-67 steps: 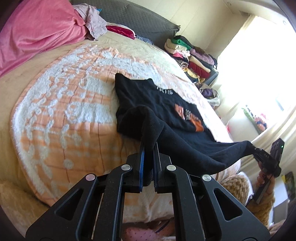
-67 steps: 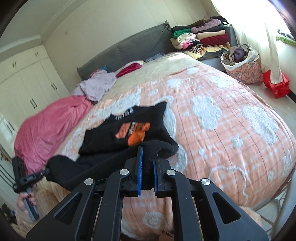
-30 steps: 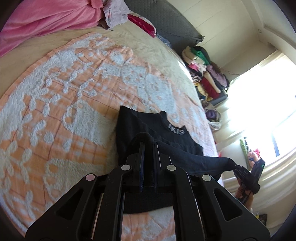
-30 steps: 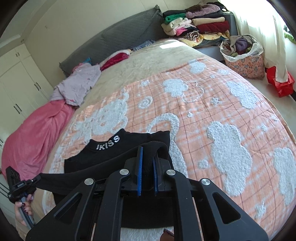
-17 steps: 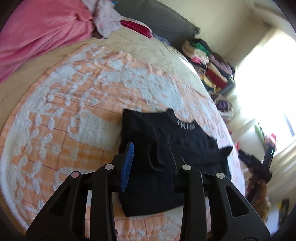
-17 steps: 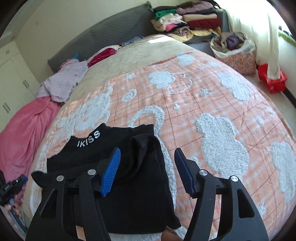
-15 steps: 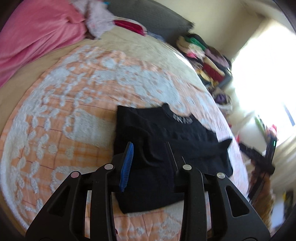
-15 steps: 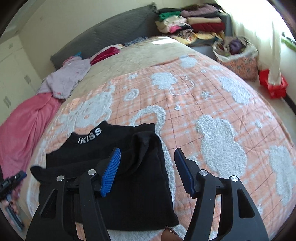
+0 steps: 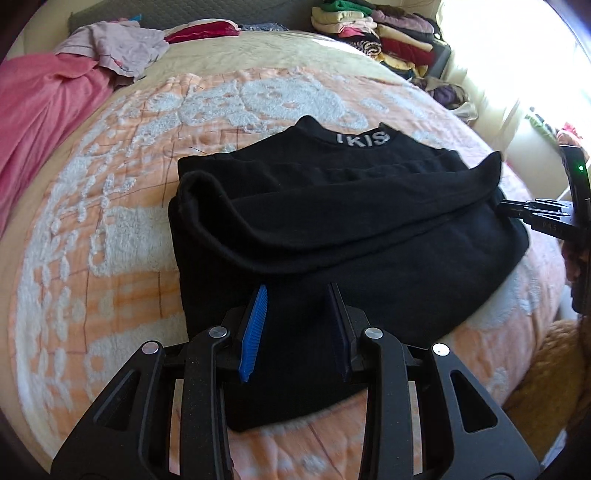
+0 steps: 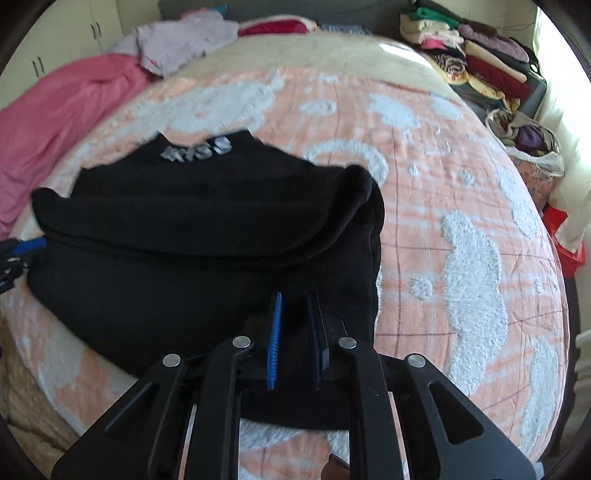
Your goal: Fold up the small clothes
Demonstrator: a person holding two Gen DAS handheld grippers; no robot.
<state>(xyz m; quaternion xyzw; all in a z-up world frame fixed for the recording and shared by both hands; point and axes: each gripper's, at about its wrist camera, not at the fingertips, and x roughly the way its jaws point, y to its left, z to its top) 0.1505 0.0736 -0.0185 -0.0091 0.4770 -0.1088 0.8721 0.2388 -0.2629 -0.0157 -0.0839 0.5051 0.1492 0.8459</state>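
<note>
Bright daylight from blown-out window; fisheye edges warped; right view seemingly motion-blurred.

black top, white collar lettering showing | bedspread showing peach with white fluffy motifs | blanket showing pink | left claw pads showing blue

1. Peach bedspread with white fluffy patterns, covering the bed.
2. Pink blanket bunched at the far left.
3. Lilac garment crumpled near the dark headboard.
4. Stack of folded clothes far right, with a filled bag just beside it.
</note>
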